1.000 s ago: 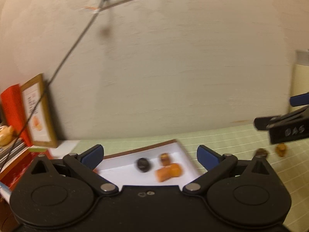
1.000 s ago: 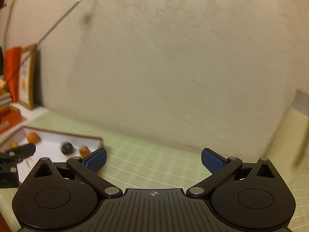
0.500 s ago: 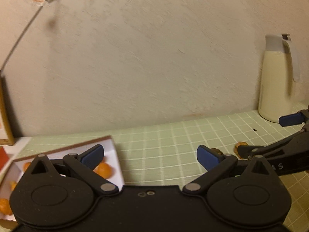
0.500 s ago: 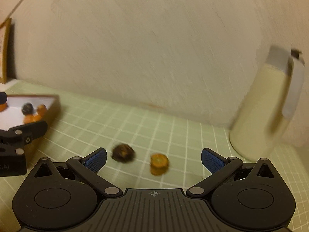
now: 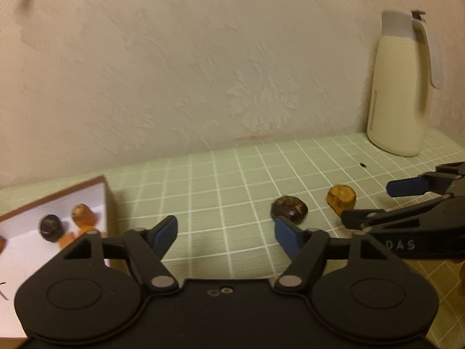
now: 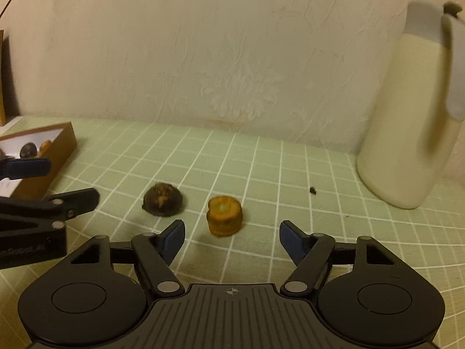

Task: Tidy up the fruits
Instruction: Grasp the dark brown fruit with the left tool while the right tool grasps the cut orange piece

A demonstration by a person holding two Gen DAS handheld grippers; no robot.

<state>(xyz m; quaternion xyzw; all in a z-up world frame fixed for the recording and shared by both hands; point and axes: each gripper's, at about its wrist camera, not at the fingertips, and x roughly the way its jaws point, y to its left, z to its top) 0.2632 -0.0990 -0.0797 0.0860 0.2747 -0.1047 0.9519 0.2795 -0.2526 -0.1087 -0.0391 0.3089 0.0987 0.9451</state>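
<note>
A dark brown fruit [image 6: 162, 200] and an orange fruit chunk [image 6: 224, 215] lie side by side on the green checked tablecloth. My right gripper [image 6: 232, 240] is open and empty, low over the cloth, with the orange chunk just ahead between its fingers. My left gripper [image 5: 225, 237] is open and empty; the dark fruit [image 5: 289, 209] sits just beyond its right fingertip, the orange chunk [image 5: 341, 197] further right. A brown box with a white inside [image 5: 37, 250] at the left holds a dark fruit [image 5: 51, 226] and orange pieces [image 5: 82, 215].
A cream jug with a grey lid [image 6: 415, 116] stands at the right by the textured wall. A small dark speck [image 6: 312, 190] lies on the cloth near it. The box [image 6: 52, 151] sits at the far left in the right wrist view.
Both grippers have swung right from the box toward the two loose fruits and dropped lower. The fruits now lie close in front of the fingers. Both grippers stayed open.
</note>
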